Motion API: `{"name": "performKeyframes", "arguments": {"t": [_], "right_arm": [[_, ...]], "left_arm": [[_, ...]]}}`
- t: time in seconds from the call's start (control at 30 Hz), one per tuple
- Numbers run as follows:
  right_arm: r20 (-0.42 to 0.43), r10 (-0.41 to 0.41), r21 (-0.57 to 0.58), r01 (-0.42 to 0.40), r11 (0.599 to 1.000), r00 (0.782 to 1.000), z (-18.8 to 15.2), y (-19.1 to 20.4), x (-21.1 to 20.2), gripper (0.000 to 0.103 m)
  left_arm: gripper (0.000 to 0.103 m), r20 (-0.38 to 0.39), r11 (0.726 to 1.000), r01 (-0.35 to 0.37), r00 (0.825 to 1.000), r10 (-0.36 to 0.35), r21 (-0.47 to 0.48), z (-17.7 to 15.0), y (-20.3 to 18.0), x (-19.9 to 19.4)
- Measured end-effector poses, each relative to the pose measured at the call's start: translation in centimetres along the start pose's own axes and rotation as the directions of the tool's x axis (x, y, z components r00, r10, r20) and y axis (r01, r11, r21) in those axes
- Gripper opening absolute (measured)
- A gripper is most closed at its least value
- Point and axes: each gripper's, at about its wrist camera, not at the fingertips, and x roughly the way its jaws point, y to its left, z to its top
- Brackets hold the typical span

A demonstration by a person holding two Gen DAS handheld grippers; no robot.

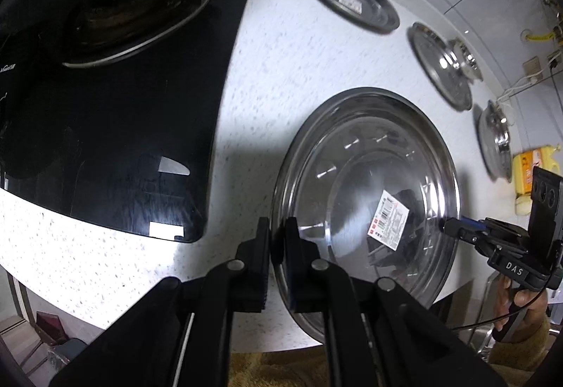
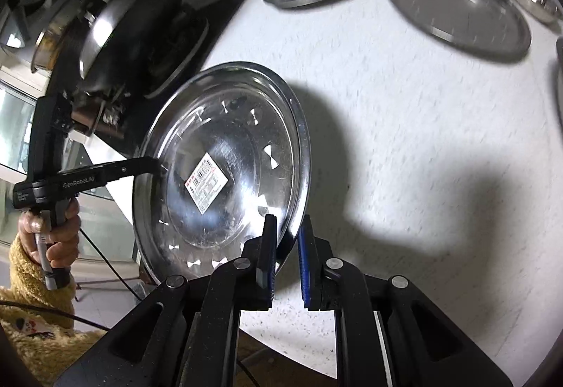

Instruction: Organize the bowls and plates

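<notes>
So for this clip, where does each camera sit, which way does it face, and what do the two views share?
Left wrist: on the left gripper, looking steeply down at the large steel plate, countertop and stove; its fingers clamp the rim; the right gripper shows.
Right wrist: on the right gripper, facing down at the plate; the left gripper, hand and yellow sleeve show.
Shared: the plate, gripped on opposite rims, and smaller plates behind.
</notes>
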Motion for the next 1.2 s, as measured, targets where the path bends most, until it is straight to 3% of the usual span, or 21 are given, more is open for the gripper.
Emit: {"name": "performKeyframes", "arguments": {"t": [0.3, 0.57, 0.73, 0.8, 0.83, 0.87, 0.97, 1.2], "right_arm": [[-0.015, -0.024, 0.022, 0.024, 0.999, 1.000, -0.4, -0.6, 1.4, 0.011], [-0.002, -0.018, 0.033, 0.018, 0.999, 1.000, -0.4, 0.0, 1.0, 0.015], [0.064, -0.048, 0.016, 0.047, 0.999, 0.997, 0.1, -0.3, -1.3, 0.041], [0.097, -0.062, 0.011, 0.062, 0.998, 0.993, 0.3, -0.7, -2.5, 0.045], [0.111, -0.070, 0.012, 0.069, 0.998, 0.991, 0.5, -1.0, -3.0, 0.049], [0.125, -0.079, 0.014, 0.078, 0.997, 0.989, 0.7, -1.5, -3.6, 0.050], [0.165, -0.103, 0.023, 0.101, 0.995, 0.981, 1.3, -3.5, -5.7, 0.053], [0.229, -0.175, 0.057, 0.166, 0.984, 0.958, 4.8, -7.7, -9.4, 0.058]], "left_arm": [[0.008, -0.012, 1.000, -0.025, 1.000, 0.026, 0.013, -0.6, -0.3, 1.6], [0.009, 0.047, 0.996, -0.066, 0.997, 0.064, 0.053, 0.0, -0.8, 0.3], [0.010, 0.078, 0.997, -0.063, 0.995, 0.059, 0.048, 1.1, -1.4, -1.0], [0.025, 0.083, 0.999, -0.035, 0.996, 0.031, 0.042, 1.8, -2.0, -1.3], [0.042, 0.086, 0.999, -0.014, 0.996, 0.010, 0.044, 2.3, -2.6, -1.5], [0.049, 0.091, 0.999, 0.000, 0.996, -0.005, 0.048, 2.6, -3.1, -1.5], [0.056, 0.089, 0.997, 0.045, 0.995, -0.051, 0.068, 4.1, -5.4, -1.7], [0.056, 0.090, 0.990, 0.075, 0.992, -0.086, 0.119, 8.9, -12.1, -0.4]]}}
